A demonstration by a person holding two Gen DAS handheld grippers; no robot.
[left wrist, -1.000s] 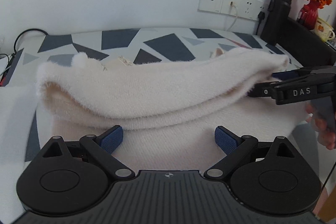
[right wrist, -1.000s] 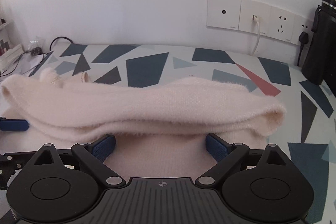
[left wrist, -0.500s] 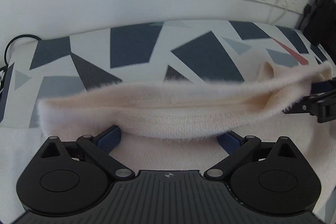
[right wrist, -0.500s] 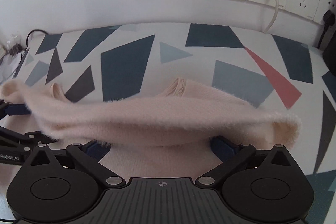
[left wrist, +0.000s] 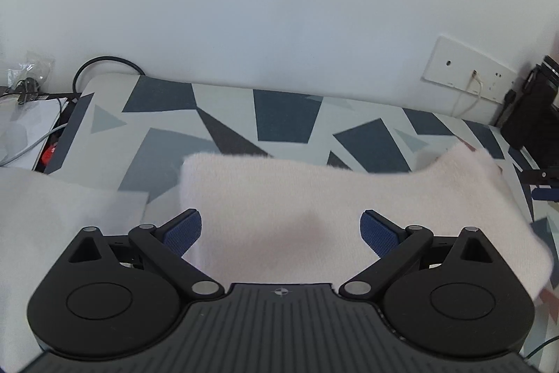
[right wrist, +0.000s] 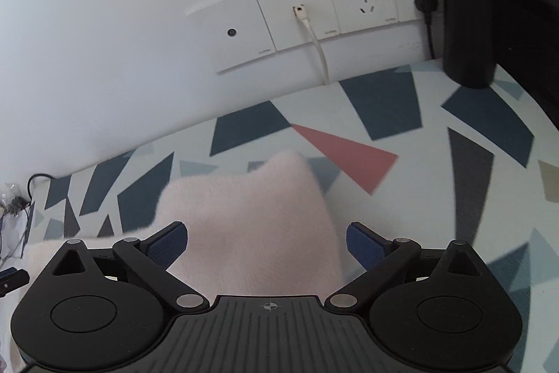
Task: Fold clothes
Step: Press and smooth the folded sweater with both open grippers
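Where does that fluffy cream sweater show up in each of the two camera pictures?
Left wrist view: the cream sweater fills the lower middle, spreading between the open blue pads toward the right edge.
Right wrist view: the cream sweater sits lower centre-left, with a corner peaking toward the red triangle.
Shared landmark: the white socket panel on the wall, small at right in the left view, large at upper centre in the right view.

A plain white wall (left wrist: 279, 6) rises behind a desk (right wrist: 384, 114) covered in white cloth printed with dark blue, grey and red shards, with a row of white sockets (right wrist: 307, 20) above its far edge.
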